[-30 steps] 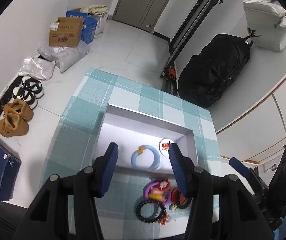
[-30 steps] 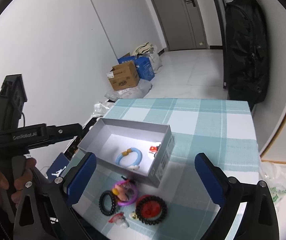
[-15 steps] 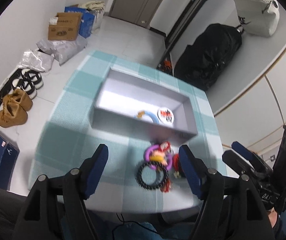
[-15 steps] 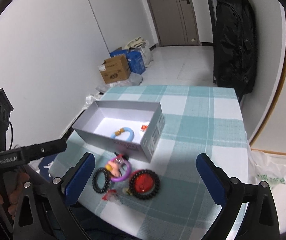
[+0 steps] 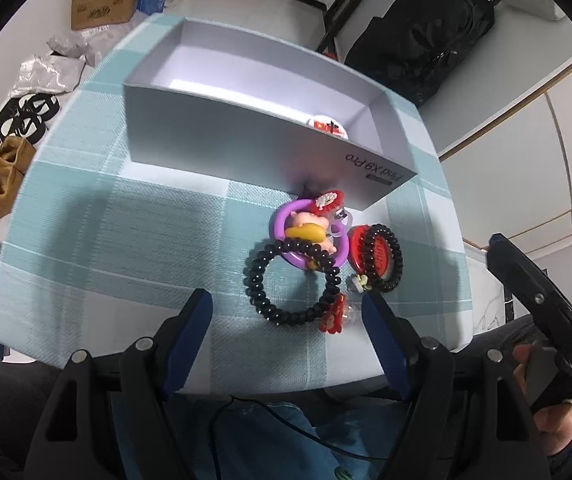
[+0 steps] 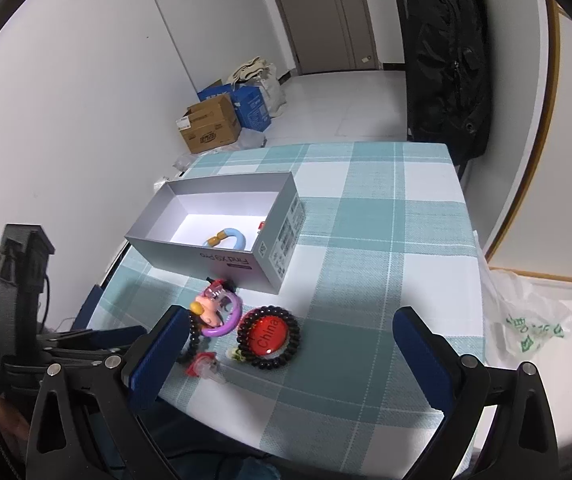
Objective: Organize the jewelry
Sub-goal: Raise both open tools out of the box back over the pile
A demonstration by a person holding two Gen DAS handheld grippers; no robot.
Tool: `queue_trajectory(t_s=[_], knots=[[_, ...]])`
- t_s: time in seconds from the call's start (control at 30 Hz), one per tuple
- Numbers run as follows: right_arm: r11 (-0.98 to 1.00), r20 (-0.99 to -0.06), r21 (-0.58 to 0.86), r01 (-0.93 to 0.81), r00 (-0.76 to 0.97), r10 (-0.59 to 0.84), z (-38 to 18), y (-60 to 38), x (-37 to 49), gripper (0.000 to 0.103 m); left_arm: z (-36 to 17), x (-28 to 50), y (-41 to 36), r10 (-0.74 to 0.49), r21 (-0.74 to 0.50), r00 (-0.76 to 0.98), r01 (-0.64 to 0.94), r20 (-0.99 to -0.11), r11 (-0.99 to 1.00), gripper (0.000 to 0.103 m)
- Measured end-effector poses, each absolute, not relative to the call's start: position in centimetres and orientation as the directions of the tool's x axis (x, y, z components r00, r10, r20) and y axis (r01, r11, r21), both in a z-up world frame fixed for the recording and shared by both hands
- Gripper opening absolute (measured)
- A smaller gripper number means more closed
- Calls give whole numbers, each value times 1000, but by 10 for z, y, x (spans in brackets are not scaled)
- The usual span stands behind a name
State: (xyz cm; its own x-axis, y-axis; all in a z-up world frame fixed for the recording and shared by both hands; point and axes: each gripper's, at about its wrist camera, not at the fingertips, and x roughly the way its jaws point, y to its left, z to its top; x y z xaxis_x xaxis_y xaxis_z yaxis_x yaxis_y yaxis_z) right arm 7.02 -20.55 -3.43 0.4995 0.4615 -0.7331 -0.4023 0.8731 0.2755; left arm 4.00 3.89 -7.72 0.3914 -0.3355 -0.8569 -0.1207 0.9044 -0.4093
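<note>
Here the left hand-held gripper (image 5: 286,312) hangs over the near edge of the teal-checked cloth surface (image 5: 134,240), its jaws just opened wider with nothing between them, framing the black beaded bracelet (image 5: 292,276). That bracelet seems to overlap the purple plastic ring with a pink charm (image 5: 306,236), so closing on its free near arc should lift it alone toward the open grey cardboard box (image 5: 246,136). The right hand-held gripper (image 6: 286,344) waits spread wide, empty, above the red "China" badge (image 6: 268,334).
</note>
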Motion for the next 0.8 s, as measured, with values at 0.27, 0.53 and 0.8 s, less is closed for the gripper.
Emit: queue_trajectory(t_s=[0.27, 0.53, 0.8], knots=[[872, -744, 275, -405, 485, 460, -37, -206, 69, 102, -78, 48, 25, -299, -370, 370, -135, -880, 919, 73], [872, -753, 282, -399, 472, 459, -40, -207, 70, 102, -79, 46, 20, -238, -299, 352, -130, -905, 945, 72], [874, -755, 279, -398, 471, 456, -40, -206, 70, 102, -79, 47, 11, -207, -251, 342, -90, -917, 964, 49]])
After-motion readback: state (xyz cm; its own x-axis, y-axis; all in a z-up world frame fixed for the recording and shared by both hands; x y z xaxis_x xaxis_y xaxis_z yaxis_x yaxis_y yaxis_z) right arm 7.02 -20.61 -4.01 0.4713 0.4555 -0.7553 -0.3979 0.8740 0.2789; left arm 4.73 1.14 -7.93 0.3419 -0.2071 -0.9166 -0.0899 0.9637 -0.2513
